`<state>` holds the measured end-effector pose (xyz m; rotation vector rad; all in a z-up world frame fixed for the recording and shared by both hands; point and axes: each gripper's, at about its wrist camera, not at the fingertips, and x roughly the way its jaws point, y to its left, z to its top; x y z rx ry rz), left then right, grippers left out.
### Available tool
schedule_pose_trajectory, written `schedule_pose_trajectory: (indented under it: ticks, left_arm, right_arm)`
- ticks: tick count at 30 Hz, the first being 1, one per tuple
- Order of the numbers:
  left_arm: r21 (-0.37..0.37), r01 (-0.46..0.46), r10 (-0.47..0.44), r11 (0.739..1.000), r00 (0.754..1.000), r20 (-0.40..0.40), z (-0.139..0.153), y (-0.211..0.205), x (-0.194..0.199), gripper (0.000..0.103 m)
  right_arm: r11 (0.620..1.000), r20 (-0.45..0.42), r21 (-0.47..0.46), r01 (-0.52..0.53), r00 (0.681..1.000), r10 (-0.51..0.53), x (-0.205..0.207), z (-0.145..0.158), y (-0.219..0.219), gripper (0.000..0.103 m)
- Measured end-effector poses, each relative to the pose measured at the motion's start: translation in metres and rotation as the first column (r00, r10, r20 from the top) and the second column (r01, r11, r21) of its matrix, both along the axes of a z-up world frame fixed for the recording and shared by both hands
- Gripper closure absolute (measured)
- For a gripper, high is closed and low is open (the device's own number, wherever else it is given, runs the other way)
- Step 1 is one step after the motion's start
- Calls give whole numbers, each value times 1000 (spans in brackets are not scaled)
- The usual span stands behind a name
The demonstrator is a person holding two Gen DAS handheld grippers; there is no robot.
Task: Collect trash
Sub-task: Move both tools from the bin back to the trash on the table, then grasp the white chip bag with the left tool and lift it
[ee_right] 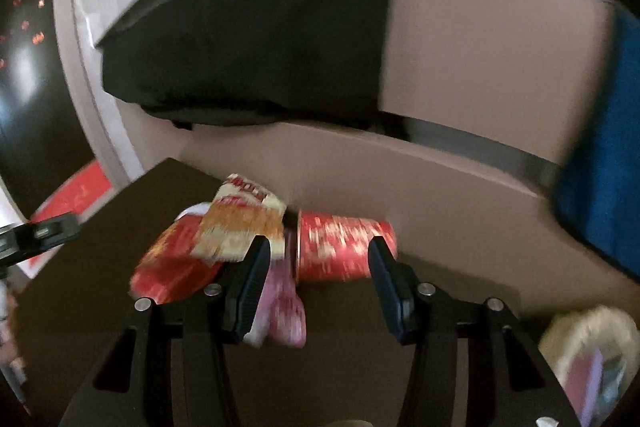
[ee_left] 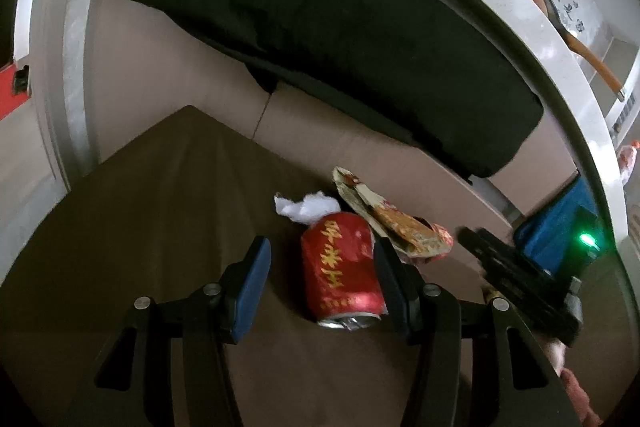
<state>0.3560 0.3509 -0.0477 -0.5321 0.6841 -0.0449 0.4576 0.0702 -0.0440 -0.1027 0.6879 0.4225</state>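
Note:
A dented red can with gold characters lies on the brown table. It sits between the fingers of my left gripper, close to the right finger and well apart from the left pad, so the jaws are open. Behind the can are a white tissue wad and a crumpled snack wrapper. The right wrist view is blurred. My right gripper stands open there around a red cylinder lying on its side. The same wrapper, the can and a pink packet lie to its left.
A black cushion lies on the beige sofa behind the table. A blue object sits at the right, near my right gripper's body with its green light. A pale bag is at the lower right.

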Motion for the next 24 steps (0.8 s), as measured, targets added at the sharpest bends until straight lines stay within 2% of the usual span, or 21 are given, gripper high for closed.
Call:
schedule_pose_trajectory:
  ticks: [3,5,8,9,10,12,16,21,24]
  left_arm:
    - [-18,2,-2,1000,1000,-8,-4,7,7,49]
    - [-41,8,-9,999,1000,-20,-9,13,13,49]
    - [-49,17,-18,999,1000,-23,-13,13,19,49]
    - [-48,20,-21,999,1000,-22,-14,11,21,49]
    - [-51,27,-28,998,999,-21,-15,8,24,49]
    - [-62,38,-39,997,999,-19,-16,3,27,49]
    - [-99,87,-90,991,996,-25,-18,-21,41,49]
    - [-120,120,-126,986,991,-50,-16,-54,56,49]
    - [-137,117,-127,984,989,-71,-15,-74,67,49]
  right_arm:
    - [1000,-28,-16,3,1000,-4,28,-17,21,56]
    - [998,-46,-61,-6,999,3,39,-28,32,58]
    - [988,-27,-154,-1,1000,-3,38,-38,32,62]
    - [987,-27,-159,-7,1000,3,35,-38,28,62]
    - [989,-41,-147,-20,999,14,29,-37,20,63]
    - [993,-63,-109,-50,997,43,13,-33,3,71]
    - [991,-112,-111,-79,992,67,-21,-34,-26,95]
    - [997,-166,-76,-33,986,20,-47,-49,-75,94]
    - [1000,-187,-10,-5,982,3,-57,-51,-103,94]
